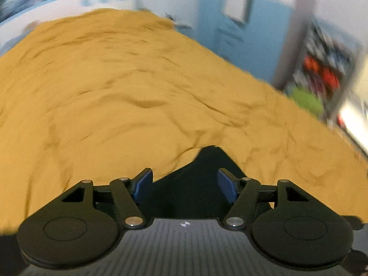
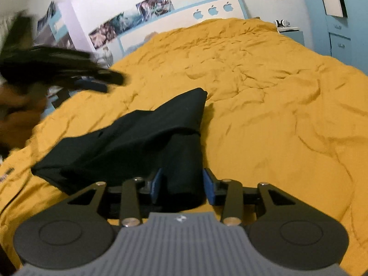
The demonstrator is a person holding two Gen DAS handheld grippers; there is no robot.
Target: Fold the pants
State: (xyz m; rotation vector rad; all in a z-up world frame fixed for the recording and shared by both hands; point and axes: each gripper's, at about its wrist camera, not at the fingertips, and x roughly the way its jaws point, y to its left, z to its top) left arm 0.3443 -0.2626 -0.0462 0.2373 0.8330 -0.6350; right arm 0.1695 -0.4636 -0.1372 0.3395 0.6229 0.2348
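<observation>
Mustard-yellow bedspread [image 1: 138, 80] fills pretty much the whole left wrist view, with a blurry blue-and-white bedroom behind it. Left tongs [image 1: 185, 187] are spread wide with nothing pinched; only a dark corner of the black pants [image 1: 207, 161] pokes up between the blue pads without touching them, so that side looks let go. Over in the right wrist view you get the full picture: the pants [image 2: 138, 142] sit bunched near the foot of the bed in a rough doubled-over heap, one flap draped across another, edges not lined up. Right tongs [image 2: 182, 186] are roughly half open with a strip of the fabric lying between the pads; I can't see them pressing on it. The left tongs [image 2: 101, 80] show as a dark blur up at the left, well clear of the cloth. My guess: a first fold is down, but it still needs squaring up, smoothing and probably another fold.
</observation>
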